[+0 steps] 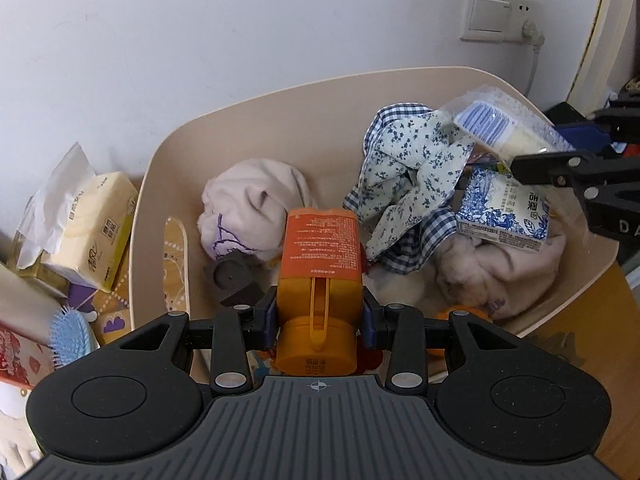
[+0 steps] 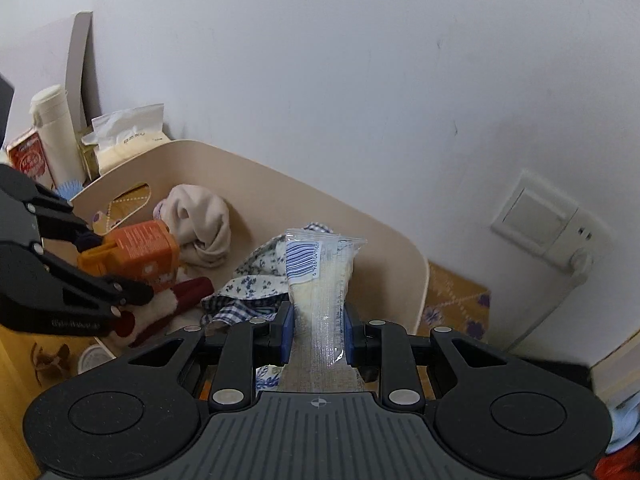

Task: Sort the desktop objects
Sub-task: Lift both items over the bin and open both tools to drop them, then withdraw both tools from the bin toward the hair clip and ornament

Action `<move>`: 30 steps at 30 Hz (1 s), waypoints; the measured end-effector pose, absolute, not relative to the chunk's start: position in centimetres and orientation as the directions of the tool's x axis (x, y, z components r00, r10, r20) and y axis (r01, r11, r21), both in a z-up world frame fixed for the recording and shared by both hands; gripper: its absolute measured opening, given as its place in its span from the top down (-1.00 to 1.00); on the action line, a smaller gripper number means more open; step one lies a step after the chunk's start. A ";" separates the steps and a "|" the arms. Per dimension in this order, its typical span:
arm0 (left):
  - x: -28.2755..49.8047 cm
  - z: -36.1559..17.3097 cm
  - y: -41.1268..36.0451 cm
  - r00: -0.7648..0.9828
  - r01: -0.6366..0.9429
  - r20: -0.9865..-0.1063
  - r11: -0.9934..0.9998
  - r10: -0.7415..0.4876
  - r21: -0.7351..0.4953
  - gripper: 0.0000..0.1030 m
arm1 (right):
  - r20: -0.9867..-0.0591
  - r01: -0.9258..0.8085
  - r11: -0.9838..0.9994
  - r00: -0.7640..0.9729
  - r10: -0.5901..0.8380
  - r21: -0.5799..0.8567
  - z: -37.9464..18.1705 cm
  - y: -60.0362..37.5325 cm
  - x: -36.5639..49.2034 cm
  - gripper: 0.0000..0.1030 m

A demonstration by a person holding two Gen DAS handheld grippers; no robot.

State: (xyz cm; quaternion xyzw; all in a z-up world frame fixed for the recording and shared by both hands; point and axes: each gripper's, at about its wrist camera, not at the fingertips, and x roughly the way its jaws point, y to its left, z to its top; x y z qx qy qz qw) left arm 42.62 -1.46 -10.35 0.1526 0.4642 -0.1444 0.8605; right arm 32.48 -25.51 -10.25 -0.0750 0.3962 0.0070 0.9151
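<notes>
Beside a tissue pack (image 1: 96,224), the left gripper (image 1: 318,320) pinched an orange bottle (image 1: 318,264) over a beige bin (image 1: 256,120) of rumpled cloths (image 1: 408,168), while the right gripper (image 2: 318,330) clamped a clear packet (image 2: 320,276) above the bin's right side.

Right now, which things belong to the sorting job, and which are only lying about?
Job: orange bottle in left gripper; clear packet in right gripper; beige bin.

Lying about: tissue pack, blue hairbrush, white flask, wall switch.
</notes>
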 end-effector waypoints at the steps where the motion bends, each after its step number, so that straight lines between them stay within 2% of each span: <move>1: 42.7 -10.5 -1.5 0.522 0.389 -0.847 0.913 -0.107 0.125 0.23 | -0.732 -0.066 0.990 0.680 -0.046 -0.123 -10.4 -25.6 32.6 0.55; 7: 42.7 -10.8 -1.5 0.508 0.379 -0.855 0.918 -0.101 0.117 0.20 | -0.762 -0.076 0.987 0.645 -0.060 -0.142 -11.6 -25.3 32.8 0.54; 8: 42.7 -10.8 -1.5 0.508 0.378 -0.856 0.919 -0.101 0.116 0.13 | -0.765 -0.074 0.988 0.642 -0.059 -0.138 -11.7 -25.2 32.8 0.53; 9: 42.6 -10.7 -1.4 0.509 0.373 -0.855 0.921 -0.100 0.115 -0.05 | -0.767 -0.073 0.988 0.639 -0.057 -0.134 -11.6 -25.3 32.9 0.37; 11: 42.5 -10.4 -1.4 0.520 0.354 -0.850 0.927 -0.086 0.123 -0.32 | -0.766 -0.069 0.989 0.641 -0.054 -0.127 -11.5 -25.2 32.8 0.27; 12: 42.4 -10.3 -1.3 0.529 0.345 -0.845 0.930 -0.080 0.129 -0.40 | -0.765 -0.068 0.990 0.642 -0.052 -0.125 -11.4 -25.1 32.7 0.20; 13: 42.4 -10.2 -1.3 0.537 0.338 -0.840 0.932 -0.075 0.133 -0.41 | -0.763 -0.067 0.990 0.644 -0.054 -0.127 -11.3 -25.1 32.6 0.16; 15: 42.3 -10.0 -1.2 0.542 0.334 -0.837 0.933 -0.077 0.130 -0.44 | -0.758 -0.060 0.990 0.649 -0.059 -0.129 -11.0 -25.0 32.4 -0.04; 21: 41.7 -9.4 -0.9 0.554 0.328 -0.829 0.935 -0.074 0.136 -0.50 | -0.740 -0.040 0.991 0.669 -0.067 -0.125 -9.9 -24.6 31.7 -0.30; 30: 40.6 -7.5 -0.4 0.585 0.326 -0.807 0.935 -0.081 0.143 -0.51 | -0.706 0.013 0.994 0.703 -0.086 -0.108 -7.9 -24.3 30.0 -0.48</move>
